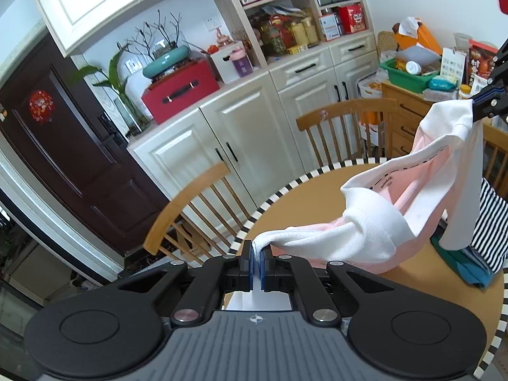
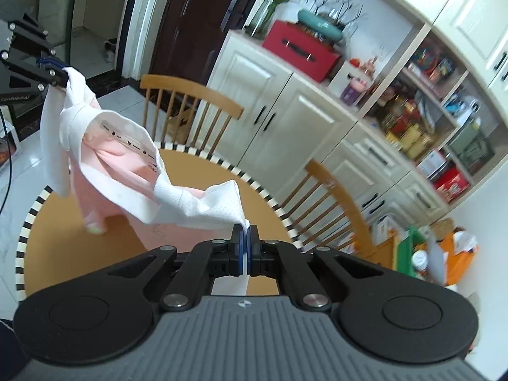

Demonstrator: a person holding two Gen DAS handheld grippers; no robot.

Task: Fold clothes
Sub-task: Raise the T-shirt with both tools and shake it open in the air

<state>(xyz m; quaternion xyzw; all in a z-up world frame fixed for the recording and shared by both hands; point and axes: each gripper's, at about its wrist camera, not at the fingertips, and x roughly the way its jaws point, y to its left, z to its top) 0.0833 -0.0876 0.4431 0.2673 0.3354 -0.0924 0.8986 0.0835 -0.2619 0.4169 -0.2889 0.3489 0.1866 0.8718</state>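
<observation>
A pink and white garment (image 1: 374, 222) hangs stretched in the air over the round wooden table (image 1: 304, 203). My left gripper (image 1: 256, 254) is shut on one white corner of it. My right gripper (image 2: 245, 235) is shut on the opposite white corner. In the left wrist view the right gripper (image 1: 482, 103) appears at the upper right, holding the cloth high. In the right wrist view the left gripper (image 2: 58, 71) shows at the upper left with the garment (image 2: 127, 171) sagging between the two. A white sleeve dangles below each held end.
A striped cloth (image 1: 489, 225) and a teal folded item (image 1: 466, 263) lie at the table's right side. Wooden chairs (image 1: 343, 130) stand around the table's striped edge (image 1: 276, 197). Cream cabinets (image 1: 241, 120) and loaded shelves line the wall behind. A cluttered sideboard (image 1: 409, 120) stands on the right.
</observation>
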